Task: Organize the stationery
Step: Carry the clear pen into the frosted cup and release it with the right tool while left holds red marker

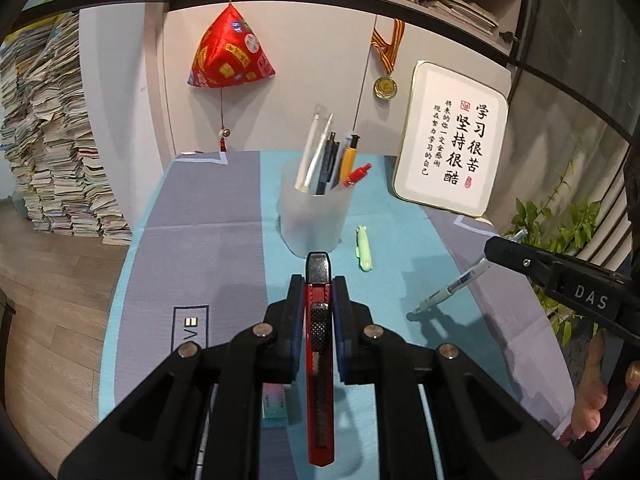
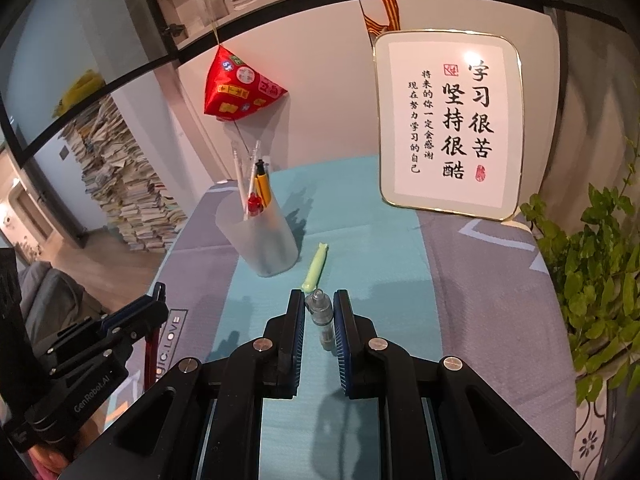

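Left gripper [image 1: 318, 294]: clamped on a red utility knife with a black slider [image 1: 319, 344], the knife running lengthwise between the pads, its tip poking out ahead of the fingertips.
Right gripper [image 2: 319, 312]: closed on a grey-and-clear retractable pen [image 2: 321, 320]; in the left wrist view the pen [image 1: 452, 286] hangs slanted from the fingers with its tip down near the cloth.
Below the left gripper: a pink-and-teal eraser block [image 1: 274, 404] lies on the cloth, partly hidden behind the linkage.
Just ahead of both grippers: a pale green bullet-shaped eraser pen [image 2: 316, 268] lies flat on the teal strip, just beside the cup's base on its right side.
Ahead, beyond the knife tip: a frosted translucent plastic pen cup [image 1: 314, 212] stands upright, already holding white, dark, yellow and red pens [image 1: 340, 156] leaning to the right.
Surface: a grey-and-teal tablecloth [image 1: 192, 248]; open cloth lies left of the cup and between the two grippers.
Left edge: the cloth drops off to wooden floor, with a tall stack of papers [image 1: 52, 140] beyond.
Right edge: a green leafy plant [image 2: 600, 264] crowds the right gripper's side.
Far edge: a gold-rimmed calligraphy plaque [image 2: 452, 124] leans on the wall; a red fabric pyramid ornament [image 1: 230, 50] and a gold medal on a striped ribbon [image 1: 386, 88] hang above.
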A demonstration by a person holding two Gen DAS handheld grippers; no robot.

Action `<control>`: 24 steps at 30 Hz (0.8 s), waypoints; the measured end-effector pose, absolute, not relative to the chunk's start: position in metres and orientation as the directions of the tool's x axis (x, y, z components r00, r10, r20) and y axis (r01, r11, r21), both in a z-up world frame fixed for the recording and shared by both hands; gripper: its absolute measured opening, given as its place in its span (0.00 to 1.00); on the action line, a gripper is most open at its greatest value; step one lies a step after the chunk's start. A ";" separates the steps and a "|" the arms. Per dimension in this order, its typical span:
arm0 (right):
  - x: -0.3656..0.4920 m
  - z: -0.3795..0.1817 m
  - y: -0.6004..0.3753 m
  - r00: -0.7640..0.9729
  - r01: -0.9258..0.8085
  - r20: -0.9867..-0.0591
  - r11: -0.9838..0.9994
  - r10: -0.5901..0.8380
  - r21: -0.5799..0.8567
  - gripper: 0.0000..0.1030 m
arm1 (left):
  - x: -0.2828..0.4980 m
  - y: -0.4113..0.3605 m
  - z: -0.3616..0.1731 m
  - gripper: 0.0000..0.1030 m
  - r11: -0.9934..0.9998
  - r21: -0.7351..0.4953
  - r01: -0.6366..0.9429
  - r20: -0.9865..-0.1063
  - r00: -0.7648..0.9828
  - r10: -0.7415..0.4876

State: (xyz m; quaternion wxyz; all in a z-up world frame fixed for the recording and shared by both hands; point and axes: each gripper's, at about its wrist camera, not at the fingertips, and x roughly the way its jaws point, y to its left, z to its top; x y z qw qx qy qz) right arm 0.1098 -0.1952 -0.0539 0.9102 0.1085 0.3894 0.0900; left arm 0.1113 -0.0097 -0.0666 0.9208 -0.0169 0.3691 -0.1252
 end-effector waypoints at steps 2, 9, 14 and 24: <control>0.111 -0.050 -0.191 0.683 -0.090 -0.687 0.961 0.250 0.261 0.15 | 0.111 -0.007 -0.067 0.11 0.968 -0.128 0.215 -0.674 0.698 -0.244; 0.119 -0.027 -0.173 0.695 -0.142 -0.667 0.961 0.268 0.237 0.15 | 0.110 0.007 -0.070 0.11 0.968 -0.144 0.204 -0.669 0.700 -0.248; 0.131 -0.009 -0.158 0.712 -0.160 -0.648 0.961 0.271 0.225 0.15 | 0.110 0.018 -0.074 0.11 0.969 -0.152 0.195 -0.673 0.698 -0.245; 0.173 0.034 -0.115 0.740 -0.220 -0.605 0.956 0.292 0.192 0.15 | 0.110 0.037 -0.081 0.11 0.970 -0.177 0.168 -0.671 0.700 -0.244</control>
